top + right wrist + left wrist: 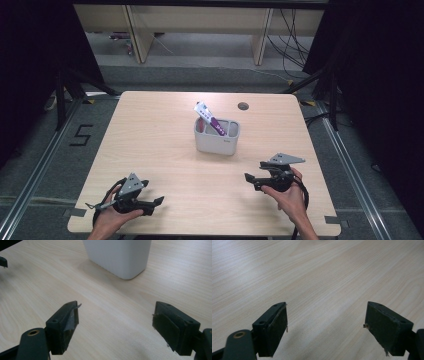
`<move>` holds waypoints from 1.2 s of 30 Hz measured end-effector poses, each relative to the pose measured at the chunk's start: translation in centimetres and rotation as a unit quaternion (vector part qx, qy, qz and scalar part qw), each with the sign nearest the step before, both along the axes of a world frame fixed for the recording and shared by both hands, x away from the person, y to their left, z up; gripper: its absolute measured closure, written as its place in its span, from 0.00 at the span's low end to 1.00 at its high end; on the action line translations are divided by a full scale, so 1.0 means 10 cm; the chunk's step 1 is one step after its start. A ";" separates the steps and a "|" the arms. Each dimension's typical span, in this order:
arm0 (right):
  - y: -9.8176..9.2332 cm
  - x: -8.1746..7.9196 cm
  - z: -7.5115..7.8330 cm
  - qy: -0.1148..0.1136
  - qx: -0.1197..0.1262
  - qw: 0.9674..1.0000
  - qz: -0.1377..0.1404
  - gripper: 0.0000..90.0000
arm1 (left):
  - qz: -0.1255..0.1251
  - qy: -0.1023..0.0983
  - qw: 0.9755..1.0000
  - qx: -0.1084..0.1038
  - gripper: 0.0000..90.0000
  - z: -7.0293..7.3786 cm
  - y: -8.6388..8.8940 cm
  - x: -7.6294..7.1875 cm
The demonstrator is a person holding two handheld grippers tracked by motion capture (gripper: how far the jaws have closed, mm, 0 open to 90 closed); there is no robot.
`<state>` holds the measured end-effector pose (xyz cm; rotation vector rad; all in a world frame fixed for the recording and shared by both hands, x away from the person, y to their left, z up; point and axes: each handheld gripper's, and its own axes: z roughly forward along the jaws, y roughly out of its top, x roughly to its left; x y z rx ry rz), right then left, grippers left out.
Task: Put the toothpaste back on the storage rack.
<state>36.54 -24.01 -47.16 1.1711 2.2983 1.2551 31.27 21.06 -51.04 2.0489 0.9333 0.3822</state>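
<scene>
High view, left hand-held gripper [159,201]: nearest the camera at the near left of the worktop [150,140], held in the person's left hand [111,216], jaws pointing right, spread apart and holding nothing.
High view, right hand-held gripper [254,171]: near right, held in the right hand [290,196], jaws pointing left toward the middle, apart and empty.
High view, white holder [217,136]: stands upright past the middle of the worktop, well apart from both grippers, nearer the right one.
High view, purple-and-white packet [210,120]: sticks out of the holder's left compartment, leaning to the far left.
High view, round hole [243,106]: in the worktop at the far side, just right of the holder.
Left gripper view, left hand-held gripper [325,323]: both black jaws wide apart, bare wood grain between them, nothing gripped.
Right gripper view, right hand-held gripper [116,320]: jaws wide apart and empty over the worktop.
Right gripper view, white holder [117,256]: its lower wall stands ahead of the jaws, apart from them, its top cut off by the edge.
</scene>
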 end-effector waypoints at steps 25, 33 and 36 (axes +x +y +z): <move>0.01 -0.26 -0.10 0.020 -0.008 1.000 0.018 0.23 | -0.001 -0.004 1.000 0.010 0.20 0.01 0.05 -0.06; 0.00 -0.34 -0.13 0.040 -0.006 0.999 0.017 0.23 | -0.004 -0.003 1.000 0.013 0.20 0.01 0.05 -0.06; -0.02 -0.38 -0.14 0.038 -0.007 0.999 0.013 0.22 | -0.003 -0.002 1.000 0.014 0.20 0.01 0.05 -0.06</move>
